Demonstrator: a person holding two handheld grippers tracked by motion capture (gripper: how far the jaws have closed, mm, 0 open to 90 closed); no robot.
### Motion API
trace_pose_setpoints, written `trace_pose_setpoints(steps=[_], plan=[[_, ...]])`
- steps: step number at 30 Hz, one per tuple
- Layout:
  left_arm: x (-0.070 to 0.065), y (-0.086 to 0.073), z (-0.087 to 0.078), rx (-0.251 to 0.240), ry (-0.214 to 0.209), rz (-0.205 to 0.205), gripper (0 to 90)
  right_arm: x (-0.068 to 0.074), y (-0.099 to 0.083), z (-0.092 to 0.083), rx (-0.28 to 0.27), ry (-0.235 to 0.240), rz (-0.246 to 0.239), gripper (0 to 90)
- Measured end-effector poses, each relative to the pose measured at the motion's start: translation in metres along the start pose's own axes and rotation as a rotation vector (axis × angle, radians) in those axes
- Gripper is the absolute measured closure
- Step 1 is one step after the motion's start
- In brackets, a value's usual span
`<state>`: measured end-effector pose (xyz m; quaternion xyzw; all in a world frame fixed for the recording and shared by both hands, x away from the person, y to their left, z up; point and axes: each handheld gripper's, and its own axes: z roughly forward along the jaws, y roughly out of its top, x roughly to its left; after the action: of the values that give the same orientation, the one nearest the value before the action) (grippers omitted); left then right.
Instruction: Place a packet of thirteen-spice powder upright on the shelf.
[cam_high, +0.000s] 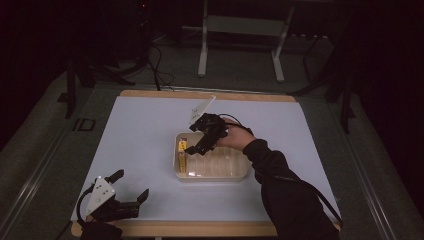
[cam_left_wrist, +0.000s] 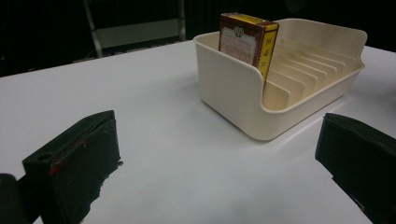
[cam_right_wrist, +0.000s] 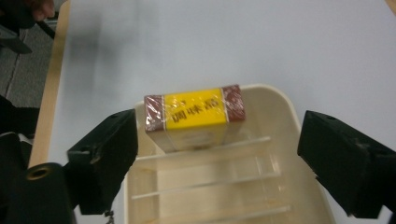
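High view, centre of the frame: a cream plastic rack (cam_high: 212, 167) with thin ribbed dividers sits on the smooth white tabletop (cam_high: 150, 140). A glossy red-and-yellow box (cam_high: 182, 154) stands upright in its left end slot. Above it the right gripper (cam_high: 196, 146) hovers, fingers spread, grasping nothing. Lower left, the left gripper (cam_high: 131, 185) rests, fingers released.
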<state>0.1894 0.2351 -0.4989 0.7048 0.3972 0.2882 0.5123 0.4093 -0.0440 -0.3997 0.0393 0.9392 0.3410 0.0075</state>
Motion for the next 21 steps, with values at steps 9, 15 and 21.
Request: trace_pose_setpoints(steps=[9, 15, 21], plan=[[0.001, 0.000, 0.000, -0.001, 0.002, -0.005, 0.0, -0.005, -0.006, -0.024, -0.054, -0.054, 0.054, 10.7], [0.000, 0.000, 0.000, 0.001, 0.004, -0.006, 0.0, -0.004, -0.017, -0.035, -0.041, -0.107, 0.083, 10.7], [0.000, 0.000, 0.001, 0.002, 0.006, -0.004, 0.0, -0.007, -0.031, -0.049, -0.059, -0.186, 0.158, 10.7]])
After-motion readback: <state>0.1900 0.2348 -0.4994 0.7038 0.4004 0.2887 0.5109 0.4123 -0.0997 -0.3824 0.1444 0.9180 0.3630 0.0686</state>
